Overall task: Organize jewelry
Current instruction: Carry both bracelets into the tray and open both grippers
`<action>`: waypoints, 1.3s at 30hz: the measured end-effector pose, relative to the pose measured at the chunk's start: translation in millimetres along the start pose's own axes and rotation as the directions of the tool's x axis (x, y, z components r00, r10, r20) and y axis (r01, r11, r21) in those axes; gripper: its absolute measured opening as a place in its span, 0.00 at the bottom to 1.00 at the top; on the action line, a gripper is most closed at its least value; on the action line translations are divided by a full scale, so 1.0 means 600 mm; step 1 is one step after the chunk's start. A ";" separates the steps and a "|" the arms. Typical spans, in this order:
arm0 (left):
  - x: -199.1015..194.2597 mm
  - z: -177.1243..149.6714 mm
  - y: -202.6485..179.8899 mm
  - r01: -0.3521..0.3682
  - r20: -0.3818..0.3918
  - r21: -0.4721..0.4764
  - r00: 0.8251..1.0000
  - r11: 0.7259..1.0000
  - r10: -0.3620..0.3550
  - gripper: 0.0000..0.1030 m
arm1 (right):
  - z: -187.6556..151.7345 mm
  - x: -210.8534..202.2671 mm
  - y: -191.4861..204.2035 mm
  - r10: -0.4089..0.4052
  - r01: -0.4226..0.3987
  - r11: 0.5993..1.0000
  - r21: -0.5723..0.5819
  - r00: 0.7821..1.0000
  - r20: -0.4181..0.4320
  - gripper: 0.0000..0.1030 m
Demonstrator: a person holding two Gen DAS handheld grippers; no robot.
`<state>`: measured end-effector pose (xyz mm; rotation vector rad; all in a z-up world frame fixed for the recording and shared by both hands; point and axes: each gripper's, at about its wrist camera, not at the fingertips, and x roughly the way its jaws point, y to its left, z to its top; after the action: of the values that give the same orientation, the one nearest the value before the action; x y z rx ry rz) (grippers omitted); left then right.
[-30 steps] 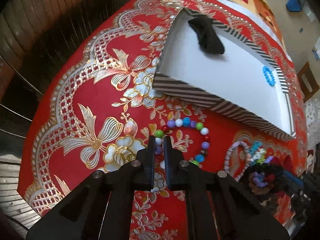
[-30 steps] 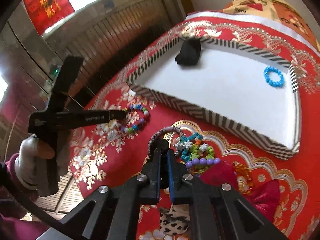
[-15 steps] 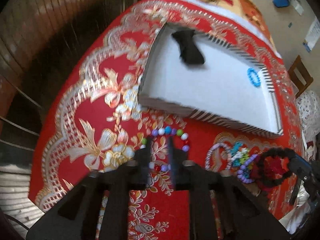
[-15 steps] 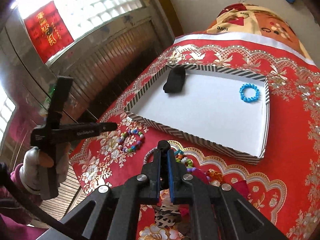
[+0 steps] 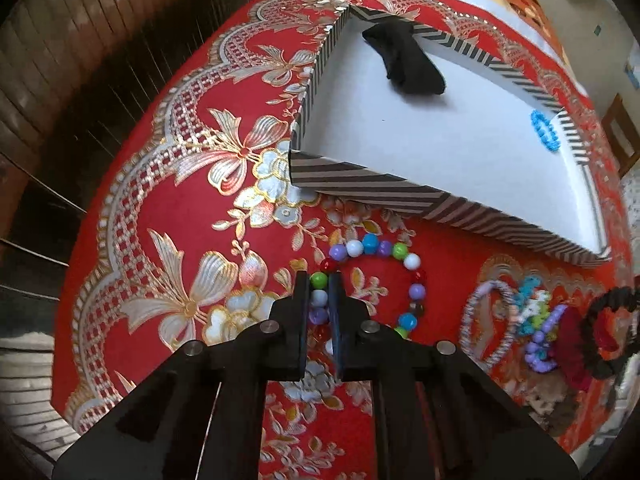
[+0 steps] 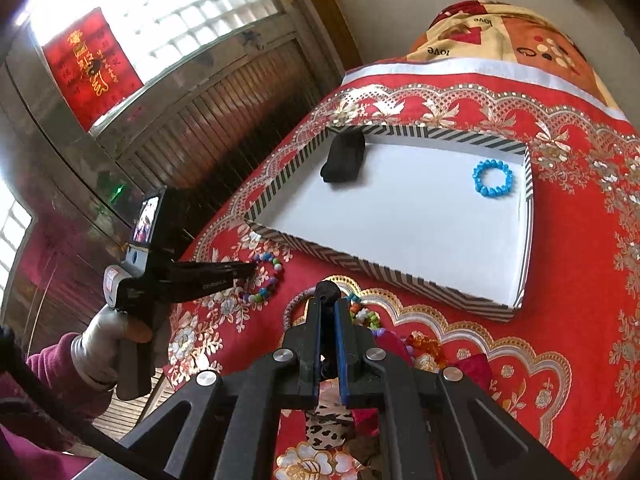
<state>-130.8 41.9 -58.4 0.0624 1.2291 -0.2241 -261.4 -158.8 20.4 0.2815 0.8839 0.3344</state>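
A striped-rim white tray (image 5: pixel 400 196) (image 6: pixel 360 260) lies on the red cloth, holding a black hair tie (image 5: pixel 404 60) (image 6: pixel 344 156) and a blue bead bracelet (image 5: pixel 544 130) (image 6: pixel 493 179). A multicoloured bead bracelet (image 5: pixel 372 280) (image 6: pixel 264 280) lies in front of the tray. My left gripper (image 5: pixel 320 280) (image 6: pixel 250 268) is shut on its left side beads. My right gripper (image 6: pixel 328 300) is shut on a black scrunchie (image 6: pixel 328 292), held above a jewelry pile (image 6: pixel 372 320) (image 5: pixel 536 320).
The red patterned cloth (image 5: pixel 180 200) drops off at the left toward a dark wooden wall (image 6: pixel 224 120). A patterned blanket (image 6: pixel 500 40) lies behind the tray. Fabric pieces (image 6: pixel 328 428) sit near the front edge under my right gripper.
My left gripper lowered and closed onto the multicoloured bracelet's beads. My right gripper rose higher and back with the black scrunchie in it.
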 end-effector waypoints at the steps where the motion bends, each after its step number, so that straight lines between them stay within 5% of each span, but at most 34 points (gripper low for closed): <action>1: -0.009 0.000 -0.001 0.010 0.005 -0.001 1.000 1.000 -0.010 0.08 | 0.002 -0.001 0.000 0.002 -0.002 1.000 0.000 1.000 0.003 0.05; 19: -0.192 0.060 -0.066 0.088 0.208 0.108 0.972 0.990 -0.109 0.08 | 0.050 -0.042 0.006 -0.010 0.014 0.999 -0.034 0.996 0.092 0.05; 28: -0.199 0.103 -0.110 0.095 0.237 0.170 0.962 0.981 -0.134 0.08 | 0.083 -0.055 -0.012 -0.052 0.057 0.998 -0.029 0.991 0.125 0.05; 39: -0.149 0.146 -0.131 0.095 0.203 0.190 0.970 0.977 -0.134 0.08 | 0.129 -0.027 -0.046 -0.086 0.087 0.996 -0.001 0.989 0.123 0.05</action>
<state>-93.7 -37.3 60.8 0.1194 0.9949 -0.4321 -205.4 -198.6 68.1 0.2547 0.7712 0.2365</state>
